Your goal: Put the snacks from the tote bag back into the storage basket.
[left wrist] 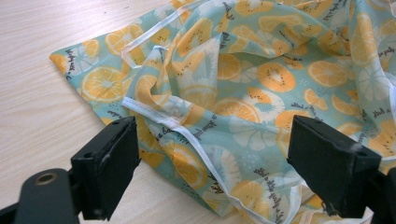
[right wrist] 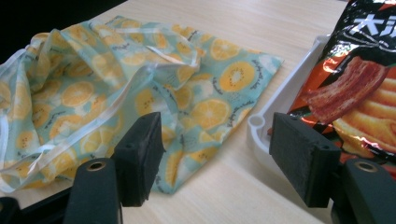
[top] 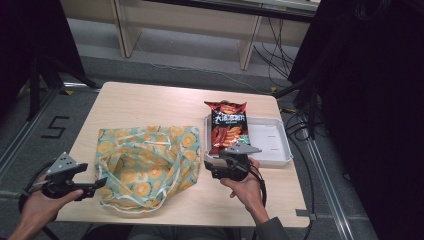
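Desk [top: 150, 100]: fruit-print bag [top: 145, 165] lies slack mid-desk, chip packet [top: 227, 127] in white tray [top: 272, 140] beside it | left hand-held gripper [left wrist: 212, 163] spread at the bag's rim, right hand-held gripper [right wrist: 215, 149] spread, empty | step: opening the bag (judging) | next: you pinch one rim layer only.

Thin printed cloth bag [top: 142, 167], glossy foil crisp packet [top: 227, 127], smooth white plastic tray [top: 272, 137], pale matt wood-grain table [top: 150, 102], matt black gripper pads [right wrist: 140, 154]
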`<state>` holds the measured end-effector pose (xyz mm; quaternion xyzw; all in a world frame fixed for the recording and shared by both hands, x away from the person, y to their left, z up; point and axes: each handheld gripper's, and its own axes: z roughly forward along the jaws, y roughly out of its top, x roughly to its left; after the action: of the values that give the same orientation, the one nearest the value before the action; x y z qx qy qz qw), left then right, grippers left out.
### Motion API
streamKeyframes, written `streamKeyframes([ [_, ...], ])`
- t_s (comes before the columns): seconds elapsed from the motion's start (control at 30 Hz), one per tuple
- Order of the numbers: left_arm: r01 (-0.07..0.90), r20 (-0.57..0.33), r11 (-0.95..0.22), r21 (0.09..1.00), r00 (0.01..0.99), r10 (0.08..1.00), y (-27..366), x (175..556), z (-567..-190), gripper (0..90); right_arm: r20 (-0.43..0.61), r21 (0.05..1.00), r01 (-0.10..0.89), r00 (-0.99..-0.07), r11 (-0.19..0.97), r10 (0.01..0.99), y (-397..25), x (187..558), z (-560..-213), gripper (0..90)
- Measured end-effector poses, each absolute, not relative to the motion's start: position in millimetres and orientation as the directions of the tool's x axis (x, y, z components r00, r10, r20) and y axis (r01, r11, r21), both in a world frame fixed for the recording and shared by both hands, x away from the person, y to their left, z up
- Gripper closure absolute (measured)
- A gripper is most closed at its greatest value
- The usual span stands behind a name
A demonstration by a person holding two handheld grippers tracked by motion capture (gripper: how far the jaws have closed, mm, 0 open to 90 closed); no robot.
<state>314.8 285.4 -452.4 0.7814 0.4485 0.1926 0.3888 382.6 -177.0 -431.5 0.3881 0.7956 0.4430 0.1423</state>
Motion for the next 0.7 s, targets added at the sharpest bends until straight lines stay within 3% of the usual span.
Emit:
streamKeyframes([
  [0.7,0.545,-0.047,-0.312,0.778,0.547,0.836,279.5,313.6,-455.0,16.0,0.118,0.779,0.517,-0.677,0.355,0.727,-181.8,350.9,-447.5,31.9],
])
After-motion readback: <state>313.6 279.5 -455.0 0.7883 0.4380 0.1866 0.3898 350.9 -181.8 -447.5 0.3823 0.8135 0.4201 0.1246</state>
